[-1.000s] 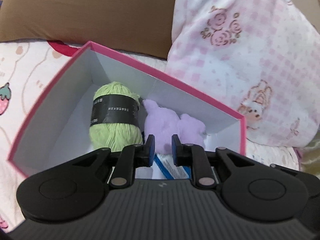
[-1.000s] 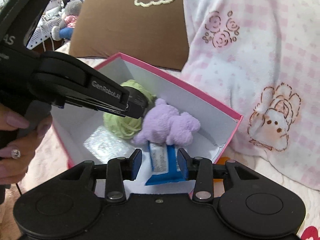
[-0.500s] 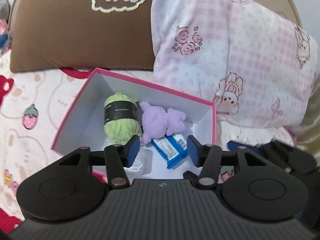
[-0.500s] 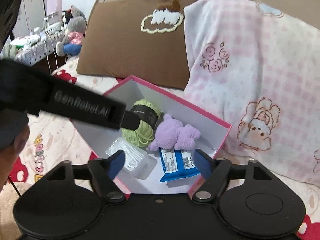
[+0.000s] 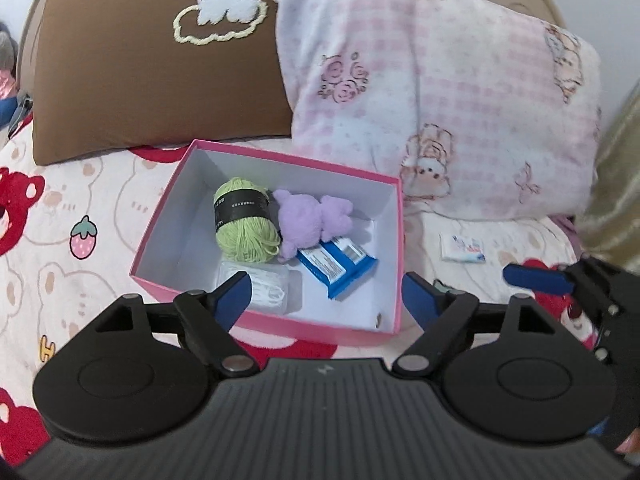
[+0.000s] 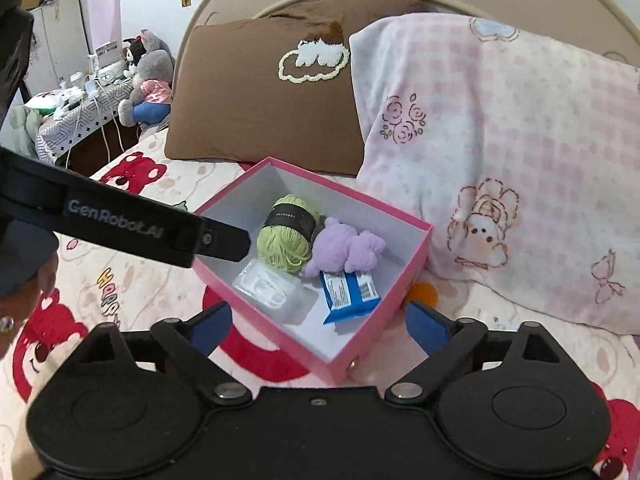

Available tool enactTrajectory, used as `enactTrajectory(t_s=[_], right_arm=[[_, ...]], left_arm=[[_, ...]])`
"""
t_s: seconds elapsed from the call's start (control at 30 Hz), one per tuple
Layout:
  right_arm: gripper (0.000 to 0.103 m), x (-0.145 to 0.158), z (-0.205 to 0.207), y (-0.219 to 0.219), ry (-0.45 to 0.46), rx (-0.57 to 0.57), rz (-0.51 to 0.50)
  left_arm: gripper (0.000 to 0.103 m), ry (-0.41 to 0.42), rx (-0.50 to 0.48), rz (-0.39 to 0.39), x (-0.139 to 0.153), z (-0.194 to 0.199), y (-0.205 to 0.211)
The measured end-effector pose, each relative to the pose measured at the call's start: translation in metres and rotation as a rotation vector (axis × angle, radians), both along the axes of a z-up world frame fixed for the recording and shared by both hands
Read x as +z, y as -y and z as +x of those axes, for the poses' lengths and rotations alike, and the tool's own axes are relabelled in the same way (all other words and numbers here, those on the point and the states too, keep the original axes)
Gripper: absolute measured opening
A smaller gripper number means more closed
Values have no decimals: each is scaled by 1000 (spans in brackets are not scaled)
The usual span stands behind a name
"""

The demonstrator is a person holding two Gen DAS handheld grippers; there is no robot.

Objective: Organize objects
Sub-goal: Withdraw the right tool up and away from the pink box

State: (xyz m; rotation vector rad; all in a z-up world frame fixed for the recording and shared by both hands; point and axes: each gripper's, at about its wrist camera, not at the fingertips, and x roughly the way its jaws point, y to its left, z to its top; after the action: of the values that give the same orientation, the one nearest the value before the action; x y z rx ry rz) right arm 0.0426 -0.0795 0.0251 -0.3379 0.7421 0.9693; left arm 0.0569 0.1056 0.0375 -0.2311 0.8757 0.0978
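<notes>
Pink box (image 5: pixel 362 326) (four items inside)

Two fisheye views, each looking forward and steeply down from just behind a hand-held gripper's own black fingers. The left wrist camera faces a pink box (image 5: pixel 192 284) on the bed from its near long side. The right wrist camera sees that box (image 6: pixel 376 322) corner-on, from further right. Both share the box, the brown pillow (image 5: pixel 152 76) and the pink blanket (image 5: pixel 440 92) (the headboard end).

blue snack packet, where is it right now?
The blue snack packet lies in the pink box, near its front right corner in both wrist views, just in front of the purple plush and right of the clear plastic case.
</notes>
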Motion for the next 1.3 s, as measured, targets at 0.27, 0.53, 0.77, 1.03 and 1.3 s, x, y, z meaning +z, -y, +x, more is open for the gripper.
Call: enactTrajectory(t_s=[0.27,0.53,0.77,1.03,1.3], right_arm=[[98,17,-21,35,31,48,-27],[98,24,-36,73,63,77,-49],[98,12,-47,97,83,109,-92],[98,-7,-36,121,51,99,-98],[98,-28,-11,141,53,116,23]], left_arm=[[86,-12,-78,-55,16,-32,15],[90,-30,-139,-94,15,-60,34],[95,-60,-164,-85,-3,-72,50],[95,-86,-212,-87,-24,-69,80],[95,-99,-230,-138,-36,-43,103]])
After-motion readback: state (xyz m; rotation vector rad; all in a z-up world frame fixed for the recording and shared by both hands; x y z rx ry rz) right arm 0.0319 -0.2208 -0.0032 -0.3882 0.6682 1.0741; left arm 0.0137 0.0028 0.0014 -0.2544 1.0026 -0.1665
